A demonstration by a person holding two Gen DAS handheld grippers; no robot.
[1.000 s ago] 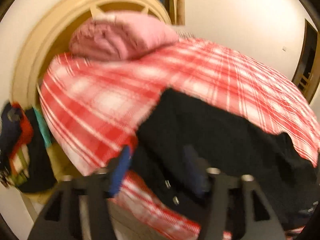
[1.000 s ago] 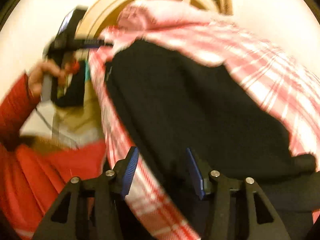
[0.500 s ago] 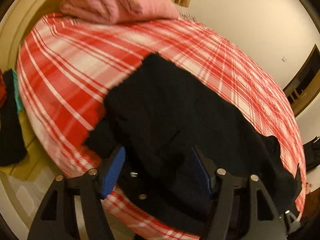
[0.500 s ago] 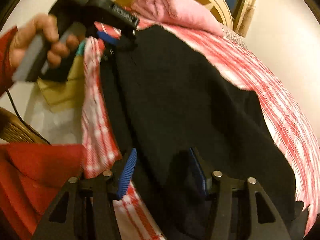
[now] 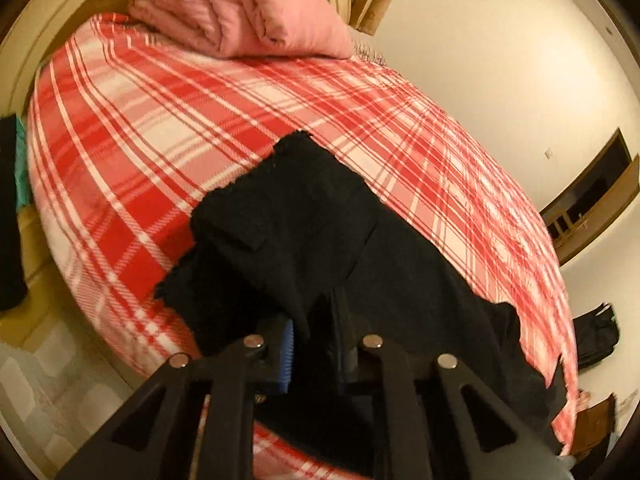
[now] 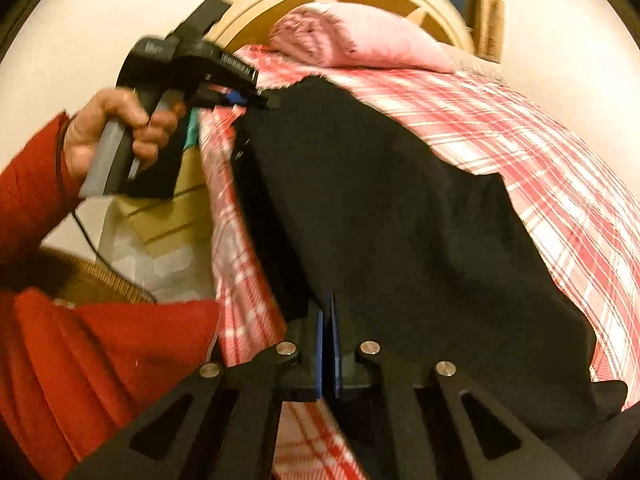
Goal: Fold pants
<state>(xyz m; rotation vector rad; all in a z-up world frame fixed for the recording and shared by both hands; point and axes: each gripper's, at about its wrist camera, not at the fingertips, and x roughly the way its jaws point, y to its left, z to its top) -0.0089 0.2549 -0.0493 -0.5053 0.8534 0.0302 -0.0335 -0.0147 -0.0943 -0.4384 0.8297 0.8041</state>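
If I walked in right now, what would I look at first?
Probably the big black pants spread over the red and white checked blanket on the bed, near its front edge. Both grippers pinch the near edge of the pants: the left gripper is closing on it, the right gripper is shut on it. A rolled pink blanket sits at the far end by the headboard.

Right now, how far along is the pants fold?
Done: black pants are laid out on the plaid blanket. In hand: the left gripper is closing on the near edge, fabric between its jaws; the right gripper is shut on the same edge further along. Left: no clear fold yet, so lifting and folding over remain.
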